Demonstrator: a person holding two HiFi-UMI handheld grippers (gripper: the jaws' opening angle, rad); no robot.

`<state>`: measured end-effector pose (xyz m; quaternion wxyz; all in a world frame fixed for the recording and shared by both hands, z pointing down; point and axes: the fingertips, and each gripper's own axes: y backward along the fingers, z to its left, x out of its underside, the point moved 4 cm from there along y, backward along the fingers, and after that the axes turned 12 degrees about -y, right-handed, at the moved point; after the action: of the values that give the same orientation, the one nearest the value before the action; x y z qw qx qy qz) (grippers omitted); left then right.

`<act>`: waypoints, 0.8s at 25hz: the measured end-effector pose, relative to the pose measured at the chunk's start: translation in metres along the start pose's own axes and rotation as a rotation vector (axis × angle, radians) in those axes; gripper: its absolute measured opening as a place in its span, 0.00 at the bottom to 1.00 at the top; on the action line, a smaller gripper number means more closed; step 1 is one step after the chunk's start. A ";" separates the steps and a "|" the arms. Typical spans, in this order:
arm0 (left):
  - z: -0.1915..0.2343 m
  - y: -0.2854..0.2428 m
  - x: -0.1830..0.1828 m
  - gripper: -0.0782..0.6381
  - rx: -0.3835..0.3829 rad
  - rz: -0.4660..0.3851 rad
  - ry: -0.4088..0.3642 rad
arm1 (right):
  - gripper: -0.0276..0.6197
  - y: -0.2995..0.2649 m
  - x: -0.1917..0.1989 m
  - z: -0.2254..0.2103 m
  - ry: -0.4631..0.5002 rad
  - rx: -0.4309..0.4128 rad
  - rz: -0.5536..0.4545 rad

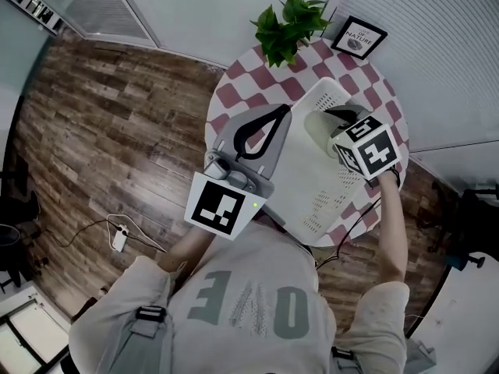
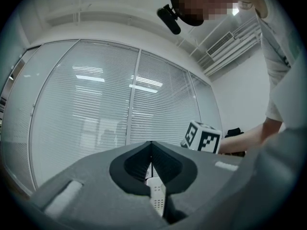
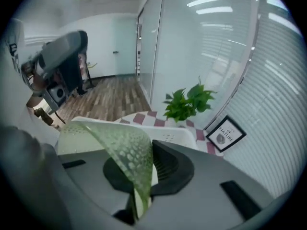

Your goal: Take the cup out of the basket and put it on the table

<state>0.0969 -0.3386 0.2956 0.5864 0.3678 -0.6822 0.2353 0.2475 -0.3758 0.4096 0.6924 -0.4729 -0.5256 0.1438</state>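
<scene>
The round table with its red-and-white checked cloth (image 1: pixel 234 92) is mostly taken up by the white perforated plastic basket (image 1: pixel 312 185). Bare cloth shows only in a strip along the left edge and at the far side, near the leafy green potted plant (image 1: pixel 288 26) and the black-framed picture (image 1: pixel 359 37).

The left gripper (image 2: pixel 151 166) points away from the body, its jaws clamped on the basket's left rim. The right gripper (image 3: pixel 146 171), reached in on an outstretched forearm, pinches the wall of the pale green dimpled translucent cup (image 1: pixel 318 128) – the cup sits within the basket's far end.
</scene>
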 end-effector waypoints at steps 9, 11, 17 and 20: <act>-0.005 -0.002 -0.034 0.12 0.018 -0.044 -0.085 | 0.08 0.140 -0.038 0.007 -0.126 0.208 -0.476; -0.008 -0.003 -0.040 0.12 0.026 -0.059 -0.088 | 0.08 0.161 -0.034 0.010 -0.168 0.243 -0.575; -0.019 -0.009 -0.038 0.12 0.047 -0.062 -0.101 | 0.08 0.193 -0.007 0.025 -0.228 0.359 -0.778; -0.025 -0.011 -0.037 0.12 0.059 -0.060 -0.089 | 0.08 0.199 0.011 0.032 -0.294 0.439 -0.889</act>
<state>0.1228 -0.3185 0.2634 0.5512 0.4153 -0.6890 0.2212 0.2836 -0.2504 0.2558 0.6884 -0.0221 -0.7250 0.0073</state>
